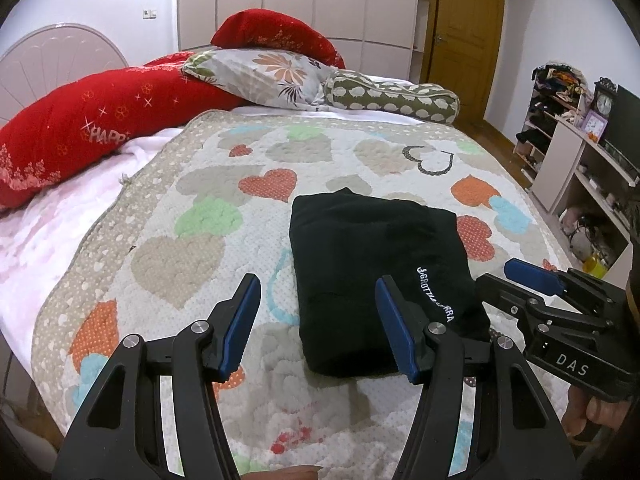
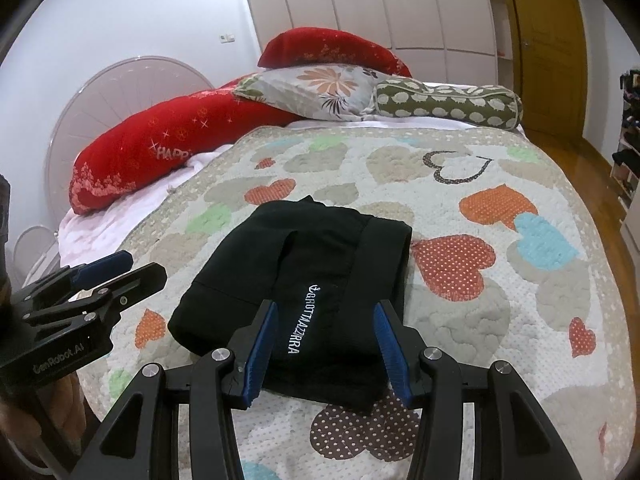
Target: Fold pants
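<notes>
Black pants [image 1: 372, 276] lie folded into a compact block on the heart-patterned quilt [image 1: 180, 240] of the bed, with their long axis running away from me toward the pillows. Both sets of tongs hover at the near short edge, open and holding nothing. My right tongs [image 2: 326, 354] are squarely in front of that edge, their fingers straddling the white lettering, so I judge the right hand the nearer one. My left tongs [image 1: 316, 330] sit off to the left, with only the inner finger over the cloth. The fold looks nearly finished to me; any last move would go forward along that axis.
</notes>
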Motion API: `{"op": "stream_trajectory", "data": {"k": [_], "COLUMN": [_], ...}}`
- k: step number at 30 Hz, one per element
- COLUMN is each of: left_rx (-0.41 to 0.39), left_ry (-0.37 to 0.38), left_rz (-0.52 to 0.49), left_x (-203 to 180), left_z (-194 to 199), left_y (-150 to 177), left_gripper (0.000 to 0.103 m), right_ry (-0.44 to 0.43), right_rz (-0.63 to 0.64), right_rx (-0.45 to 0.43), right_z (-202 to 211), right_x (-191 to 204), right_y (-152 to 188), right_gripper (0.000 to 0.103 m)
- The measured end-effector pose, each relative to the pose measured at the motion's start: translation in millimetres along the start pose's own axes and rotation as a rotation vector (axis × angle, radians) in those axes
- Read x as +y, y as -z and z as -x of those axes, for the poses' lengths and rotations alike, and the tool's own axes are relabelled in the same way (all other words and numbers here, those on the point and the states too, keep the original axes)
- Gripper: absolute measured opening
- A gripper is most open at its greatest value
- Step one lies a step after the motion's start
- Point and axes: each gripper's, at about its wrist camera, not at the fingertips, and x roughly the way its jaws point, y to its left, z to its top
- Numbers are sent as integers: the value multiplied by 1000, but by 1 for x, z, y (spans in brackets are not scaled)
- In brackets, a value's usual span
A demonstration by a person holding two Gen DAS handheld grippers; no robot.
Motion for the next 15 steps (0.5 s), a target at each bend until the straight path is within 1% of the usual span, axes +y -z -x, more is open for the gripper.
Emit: {"op": "stream_trajectory", "data": {"k": [15], "left_rx": [14], "left_ry": [10], "left_rz": [-6], "left_x": [-7], "left_z": [2], "left_y": [4], "left_gripper": [60], "right_ry": [-1], "right_rz": [-5], "right_rx": [10], "right_z": [0], "right_x": [-2], "right_y": [4], "right_gripper": [48]}}
